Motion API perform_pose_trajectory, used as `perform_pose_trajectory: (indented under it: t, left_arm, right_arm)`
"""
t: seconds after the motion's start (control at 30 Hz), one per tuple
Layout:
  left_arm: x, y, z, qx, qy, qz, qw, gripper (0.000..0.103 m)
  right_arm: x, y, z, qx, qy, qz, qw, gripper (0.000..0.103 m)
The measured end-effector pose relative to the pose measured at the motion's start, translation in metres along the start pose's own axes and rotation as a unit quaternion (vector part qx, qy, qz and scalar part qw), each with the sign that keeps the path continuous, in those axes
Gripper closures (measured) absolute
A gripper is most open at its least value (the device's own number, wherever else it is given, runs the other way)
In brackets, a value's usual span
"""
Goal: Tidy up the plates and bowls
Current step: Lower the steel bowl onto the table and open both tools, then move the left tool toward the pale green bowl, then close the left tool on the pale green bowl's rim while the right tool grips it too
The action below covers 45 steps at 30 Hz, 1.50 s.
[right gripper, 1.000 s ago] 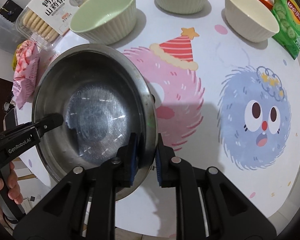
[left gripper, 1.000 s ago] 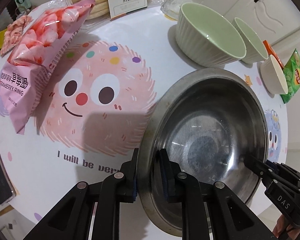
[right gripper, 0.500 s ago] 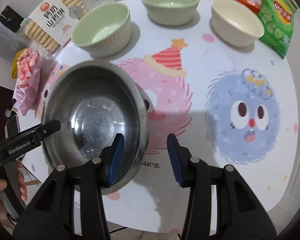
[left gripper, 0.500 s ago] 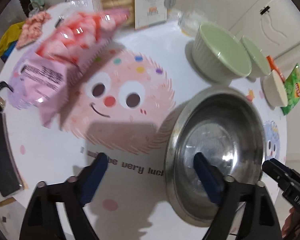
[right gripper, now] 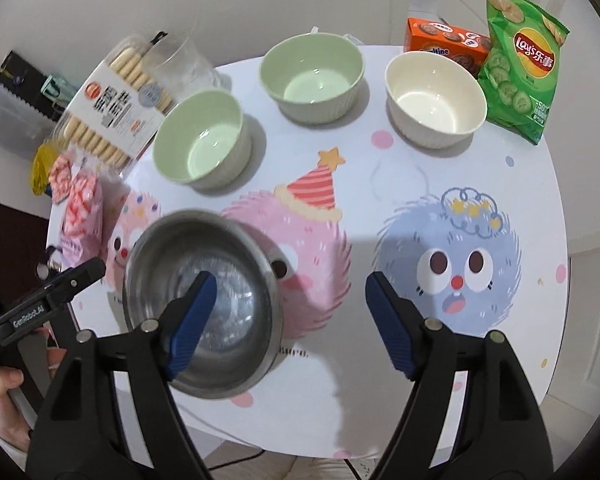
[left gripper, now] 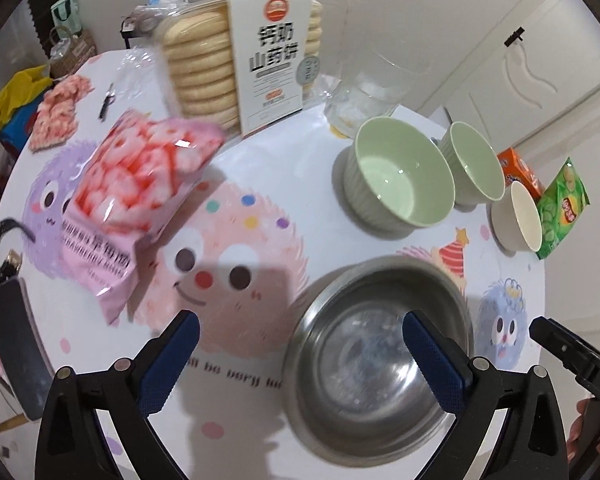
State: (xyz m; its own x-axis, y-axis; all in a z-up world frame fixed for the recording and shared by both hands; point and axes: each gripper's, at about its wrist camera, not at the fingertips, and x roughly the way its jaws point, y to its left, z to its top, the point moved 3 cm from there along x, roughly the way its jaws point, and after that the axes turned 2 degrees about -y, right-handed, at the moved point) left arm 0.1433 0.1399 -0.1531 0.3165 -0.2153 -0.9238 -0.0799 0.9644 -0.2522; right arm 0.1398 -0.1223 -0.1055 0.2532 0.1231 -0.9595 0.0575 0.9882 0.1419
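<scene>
A steel bowl (left gripper: 380,352) (right gripper: 204,304) rests on the round table near its front edge. Two green ribbed bowls (right gripper: 200,140) (right gripper: 314,76) and a cream bowl (right gripper: 436,98) stand in a row behind it; they also show in the left wrist view (left gripper: 400,184) (left gripper: 476,164) (left gripper: 518,216). My left gripper (left gripper: 300,364) is open and empty, raised above the table at the steel bowl's left side. My right gripper (right gripper: 290,320) is open and empty, raised above the steel bowl's right rim.
A pink snack bag (left gripper: 140,200) and a biscuit box (left gripper: 256,64) lie at the left. A green crisp bag (right gripper: 520,60) and an orange box (right gripper: 444,46) stand at the back right. A dark phone (left gripper: 16,348) lies at the left table edge.
Both grippers let go of the steel bowl's rim, opened wide and pulled back and up. The bowl now sits on the table.
</scene>
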Motion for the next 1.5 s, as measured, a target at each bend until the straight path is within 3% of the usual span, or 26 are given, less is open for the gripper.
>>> perform_pose_trajectory:
  t: [0.13,0.57,0.9,0.97,1.03,1.3,1.37,1.5]
  left_arm:
    - [0.011,-0.015,0.015,0.01,0.01,0.014,0.9998,0.0]
    - [0.046,-0.028,0.062,-0.027,0.018,0.035,0.9989,0.0]
    - [0.08,-0.02,0.088,-0.051,0.032,0.07,0.9957,0.002]
    - [0.085,-0.018,0.091,-0.055,0.034,0.074,0.9951,0.015]
    - [0.091,-0.017,0.093,-0.062,0.043,0.076,0.9943,0.021]
    - [0.111,-0.026,0.103,-0.063,0.058,0.053,0.9949,0.049]
    - [0.116,-0.031,0.105,-0.061,0.064,0.043,0.9952,0.063]
    - [0.123,-0.044,0.108,-0.046,0.067,0.037,0.996,0.079]
  right_arm:
    - [0.008,-0.004,0.017,0.003,0.004,0.002,1.0,0.026]
    - [0.052,0.009,0.073,-0.028,0.025,0.019,0.999,0.026]
    - [0.095,0.017,0.104,0.011,0.057,0.041,0.997,0.026]
    - [0.103,0.017,0.108,0.026,0.065,0.043,0.997,0.026]
    - [0.109,0.017,0.11,0.032,0.07,0.039,0.996,0.029]
    - [0.129,0.021,0.117,0.032,0.086,0.041,0.995,0.055]
    - [0.135,0.022,0.117,0.031,0.093,0.044,0.994,0.063]
    - [0.145,0.02,0.118,0.044,0.107,0.054,0.992,0.073]
